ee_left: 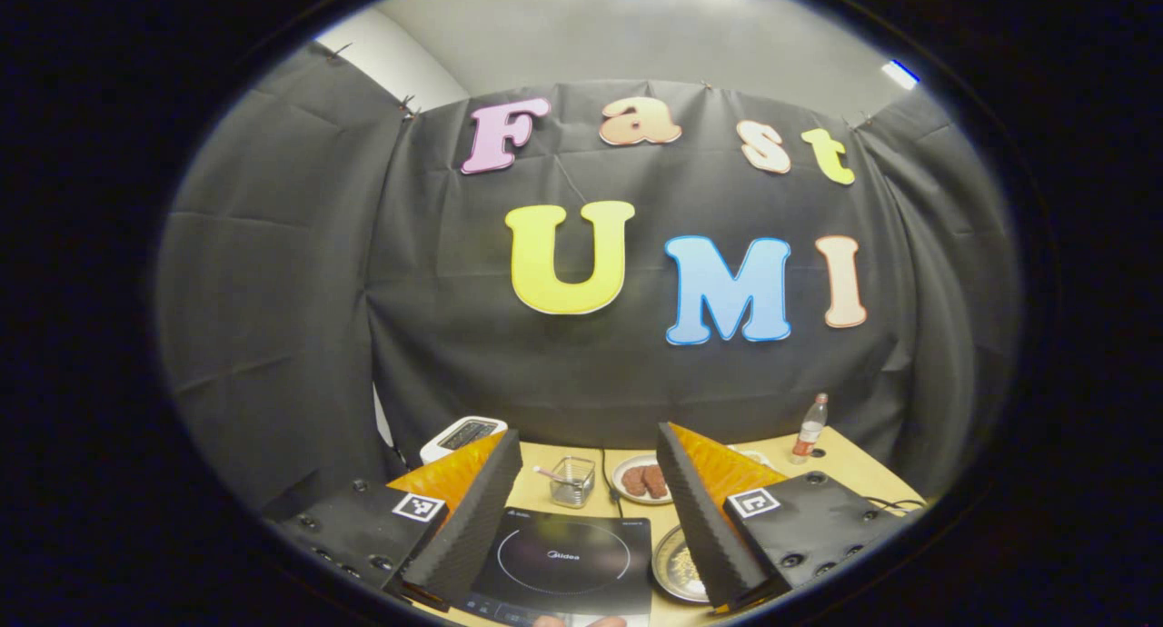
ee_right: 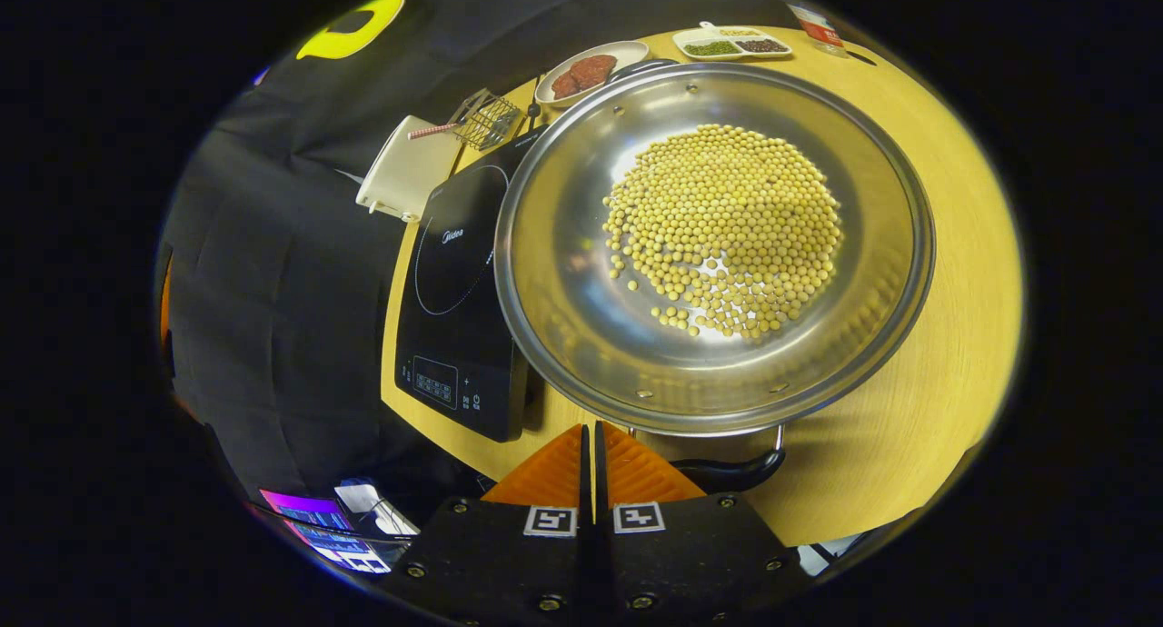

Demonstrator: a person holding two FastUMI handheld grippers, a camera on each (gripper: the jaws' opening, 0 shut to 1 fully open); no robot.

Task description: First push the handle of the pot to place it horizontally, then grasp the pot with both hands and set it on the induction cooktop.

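Two steps are waiting, and neither looks finished. The pot (ee_right: pixel 713 245), holding a heap of yellow beans (ee_right: pixel 727 232), is sitting on the wooden surface (ee_right: pixel 945 373) just beside the induction cooktop (ee_right: pixel 454 309), its rim overlapping the cooktop's edge in the right gripper view; I cannot tell whether it is resting on that edge. The cooktop's ring is lying bare in the left gripper view (ee_left: pixel 563 559), so the placing is clearly not done.

Left side: the left gripper (ee_left: pixel 591 509) is hovering over the cooktop, aimed level toward the back of the booth, its fingers spread wide with nothing between them. Past it are sitting a small clear container (ee_left: pixel 572 482) and a plate of brown food (ee_left: pixel 643 480), with a bottle (ee_left: pixel 810 427) off at the far corner.

Right side: the right gripper (ee_right: pixel 592 463) is pointing down at the near rim of the pot, its fingers pressed together on nothing. Their tips are lying just beside the pot's dark handle (ee_right: pixel 731 471), which is showing under the rim; contact cannot be confirmed. My judgement: this is the handle-push stage, either about to begin or under way. The two-handed grasp and the lift onto the cooktop are both remaining.
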